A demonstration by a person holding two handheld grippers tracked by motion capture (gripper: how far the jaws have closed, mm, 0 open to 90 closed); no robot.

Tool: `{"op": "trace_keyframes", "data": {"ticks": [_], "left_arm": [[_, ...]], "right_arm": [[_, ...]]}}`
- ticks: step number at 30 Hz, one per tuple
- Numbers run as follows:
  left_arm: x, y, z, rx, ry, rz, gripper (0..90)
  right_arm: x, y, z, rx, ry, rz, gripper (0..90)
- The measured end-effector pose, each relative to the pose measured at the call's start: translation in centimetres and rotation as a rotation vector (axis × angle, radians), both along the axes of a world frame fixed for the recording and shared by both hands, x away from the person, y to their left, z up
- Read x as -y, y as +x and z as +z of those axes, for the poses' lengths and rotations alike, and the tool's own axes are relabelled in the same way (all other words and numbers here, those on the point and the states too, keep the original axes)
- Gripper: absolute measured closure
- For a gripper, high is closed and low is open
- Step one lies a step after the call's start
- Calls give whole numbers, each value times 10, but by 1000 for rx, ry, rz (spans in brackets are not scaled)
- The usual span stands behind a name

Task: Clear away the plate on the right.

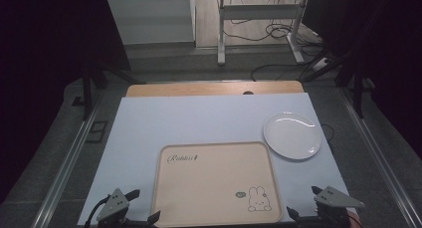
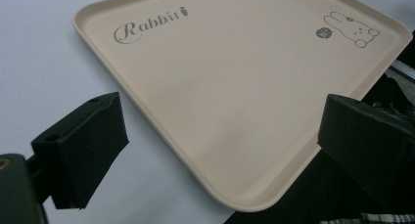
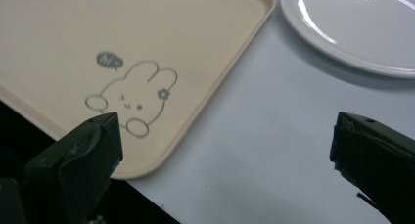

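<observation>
1. High view: a smooth beige tray [image 1: 214, 158], a rounded rectangle with a low raised rim, lies flat on a pale matte sheet [image 1: 149, 123] covering a wooden table [image 1: 199, 88]. Its long axis runs left to right; its near edge sits at the table's front. Script lettering sits at its far left, a rabbit drawing [image 1: 259, 199] at its near right. A glossy white round plate [image 1: 291, 135] lies just beside the far right corner. The left gripper [image 1: 141, 206] and right gripper [image 1: 304, 202] flank the tray's near corners, jaws apart, empty.
2. Left gripper view: blocky black jaws stand wide apart over the tray's [image 2: 235, 87] near edge.
3. Right gripper view: jaws spread wide, one over the rabbit [image 3: 134, 97] corner; the plate's [image 3: 352, 28] rim gleams.
</observation>
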State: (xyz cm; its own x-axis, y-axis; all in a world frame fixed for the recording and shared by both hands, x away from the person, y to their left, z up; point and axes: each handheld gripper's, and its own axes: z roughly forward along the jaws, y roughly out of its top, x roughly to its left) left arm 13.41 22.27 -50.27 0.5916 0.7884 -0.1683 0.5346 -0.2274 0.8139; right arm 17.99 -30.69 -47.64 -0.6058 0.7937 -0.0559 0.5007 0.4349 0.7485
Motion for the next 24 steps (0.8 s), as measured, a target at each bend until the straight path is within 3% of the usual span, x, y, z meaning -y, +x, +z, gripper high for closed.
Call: {"op": "trace_keyframes", "data": {"ticks": [2, 6, 9, 14, 20, 24], "left_arm": [[-1, -1, 0, 2, -5, 1, 39], [-1, -1, 0, 2, -6, 2, 39], [-1, -1, 0, 2, -4, 2, 39], [-1, -1, 0, 1, -4, 0, 39], [-1, -1, 0, -1, -9, 2, 39], [-1, -1, 0, -1, -6, 1, 39]], "right_arm": [[-2, 1, -2, 10, -40, 11, 0], [-3, 1, -2, 28, -69, 7, 0], [-3, 3, -4, 19, -64, 16, 0], [-4, 1, -2, 46, -60, 28, 0], [-4, 3, -4, 15, -70, 21, 0], [-4, 3, -3, 25, -79, 16, 0]]}}
